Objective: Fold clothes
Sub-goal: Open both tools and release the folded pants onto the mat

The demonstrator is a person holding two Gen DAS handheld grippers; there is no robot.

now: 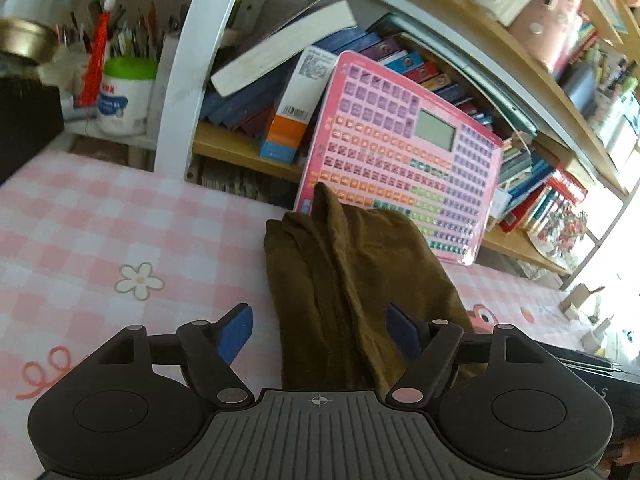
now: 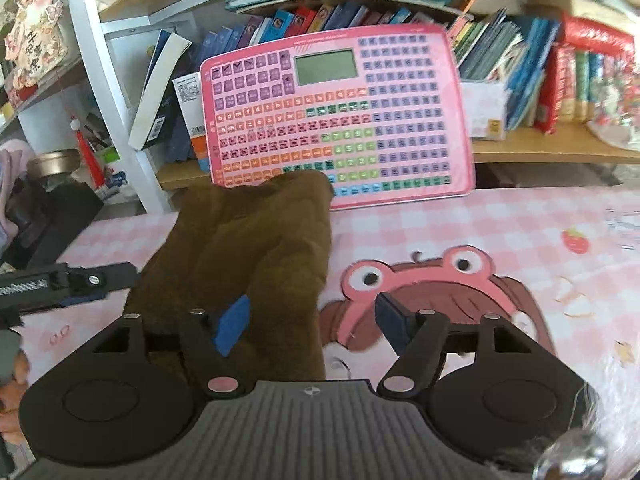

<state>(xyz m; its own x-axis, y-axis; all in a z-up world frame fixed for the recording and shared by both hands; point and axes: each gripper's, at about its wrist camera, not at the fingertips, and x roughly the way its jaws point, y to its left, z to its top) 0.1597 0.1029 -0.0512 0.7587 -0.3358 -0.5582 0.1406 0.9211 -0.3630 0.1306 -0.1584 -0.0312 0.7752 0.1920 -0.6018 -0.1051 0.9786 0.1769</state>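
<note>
An olive-brown garment [image 1: 340, 272] lies bunched into a long, creased strip on the pink checked tablecloth [image 1: 120, 220], running away from me toward the shelf. My left gripper [image 1: 318, 320] is open; the cloth passes between its blue pads, which do not press on it. In the right wrist view the same garment [image 2: 248, 240] lies left of centre. My right gripper [image 2: 311, 308] is open too, its left finger over the cloth's right edge and its right finger over the frog cartoon print [image 2: 420, 276]. Part of the left gripper [image 2: 80, 280] shows at the garment's left side.
A pink keyboard toy [image 1: 400, 152] [image 2: 340, 120] leans on the bookshelf just beyond the garment's far end. Books fill the shelves [image 2: 520, 148]. A white jar with a green lid [image 1: 124, 96] and a black box [image 1: 24, 128] stand at the far left.
</note>
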